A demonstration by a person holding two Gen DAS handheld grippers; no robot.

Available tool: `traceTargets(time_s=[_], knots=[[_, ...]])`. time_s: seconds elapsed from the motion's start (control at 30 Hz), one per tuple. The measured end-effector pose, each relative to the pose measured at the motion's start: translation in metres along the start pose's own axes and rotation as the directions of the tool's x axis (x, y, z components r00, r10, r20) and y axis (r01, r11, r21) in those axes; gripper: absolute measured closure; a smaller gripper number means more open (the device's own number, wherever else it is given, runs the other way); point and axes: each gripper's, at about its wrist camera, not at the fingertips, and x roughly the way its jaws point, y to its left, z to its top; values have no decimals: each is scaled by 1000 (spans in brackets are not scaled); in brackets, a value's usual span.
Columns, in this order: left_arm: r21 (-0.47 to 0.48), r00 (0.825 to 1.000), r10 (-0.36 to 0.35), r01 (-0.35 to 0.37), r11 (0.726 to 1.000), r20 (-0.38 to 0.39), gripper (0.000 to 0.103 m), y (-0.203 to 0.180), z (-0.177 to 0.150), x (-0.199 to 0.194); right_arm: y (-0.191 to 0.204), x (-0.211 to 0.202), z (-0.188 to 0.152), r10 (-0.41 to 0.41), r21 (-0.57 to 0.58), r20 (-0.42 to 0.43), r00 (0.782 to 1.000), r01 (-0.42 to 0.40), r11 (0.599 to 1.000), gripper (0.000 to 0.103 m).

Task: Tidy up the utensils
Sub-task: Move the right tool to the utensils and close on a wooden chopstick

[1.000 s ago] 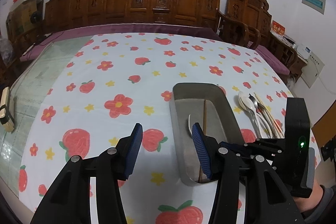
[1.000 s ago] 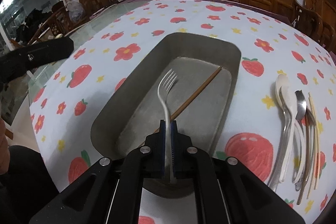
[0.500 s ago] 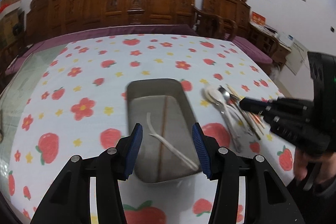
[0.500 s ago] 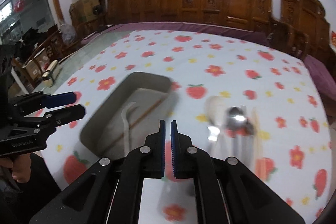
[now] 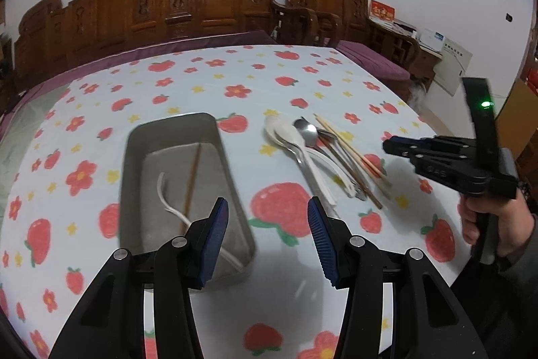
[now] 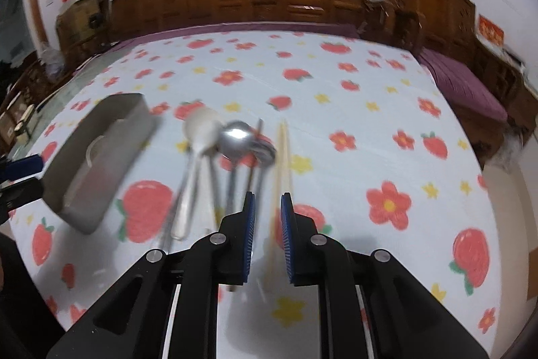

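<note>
Across the strawberry-print tablecloth (image 5: 188, 90), the white plastic fork (image 5: 168, 201) I just released is lying in the grey metal tray (image 5: 134, 157), while my right gripper (image 6: 267, 221), fingers now slightly parted and empty, is swinging over the pale chopsticks (image 6: 280, 157); my left gripper (image 5: 267, 234) is hovering wide open.

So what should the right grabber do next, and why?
Probably lower the right gripper onto the pale chopsticks and close. Its jaws are open and empty, lined up over them in the pile beside the tray. The tray already holds a white fork and one brown chopstick. The left gripper hangs open near the tray.
</note>
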Motion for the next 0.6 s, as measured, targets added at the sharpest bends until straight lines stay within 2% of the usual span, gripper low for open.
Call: traceTargets(time_s=[0.27, 0.47, 0.6], knots=[[35, 1000, -12, 13, 999, -20, 56, -21, -7, 16, -5, 29, -12, 15, -5, -61, 998, -16, 1000, 86], [62, 999, -9, 11, 998, -37, 56, -34, -11, 25, -8, 45, -17, -29, -45, -114, 993, 24, 999, 86], [93, 999, 5, -1, 996, -46, 56, -45, -12, 31, -11, 45, -18, -26, -50, -108, 994, 21, 999, 87]])
